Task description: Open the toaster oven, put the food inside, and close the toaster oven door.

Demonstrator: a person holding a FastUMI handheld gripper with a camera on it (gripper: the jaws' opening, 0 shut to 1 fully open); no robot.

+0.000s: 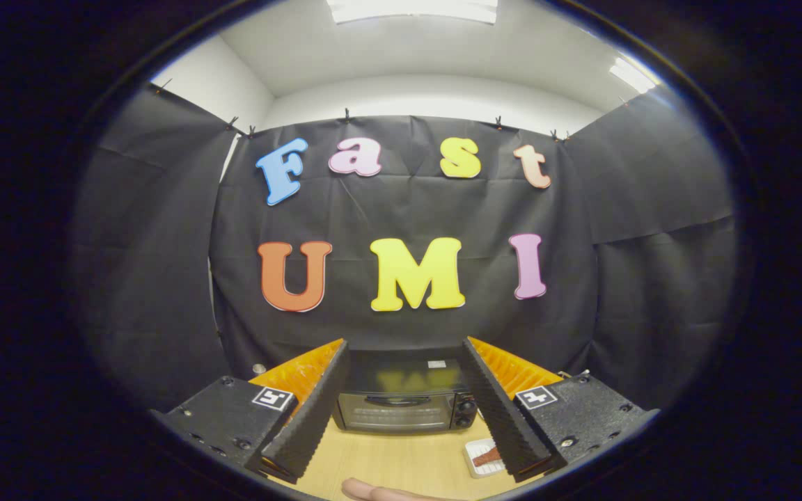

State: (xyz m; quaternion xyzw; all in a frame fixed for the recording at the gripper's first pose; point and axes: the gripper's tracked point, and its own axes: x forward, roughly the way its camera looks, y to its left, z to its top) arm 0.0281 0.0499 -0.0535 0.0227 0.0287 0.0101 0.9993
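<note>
Left to right: my gripper (404, 410) hangs with its two ribbed fingers spread wide apart, holding nothing. Between and beyond them, against the black cloth wall, sits the small dark box-shaped toaster oven (401, 400), its glass door shut, a curved bar handle (399, 400) across the door's top and round knobs (467, 412) at its right. Nearer, just inside the right finger, a small white dish of reddish-brown food (484, 457) rests on the pale wooden tabletop (387, 459). A fingertip (373, 491) shows at the table's near edge. Opening comes first, I judge: I would advance level, centre on the handle, close squarely on it, then pull down along the door's arc.
</note>
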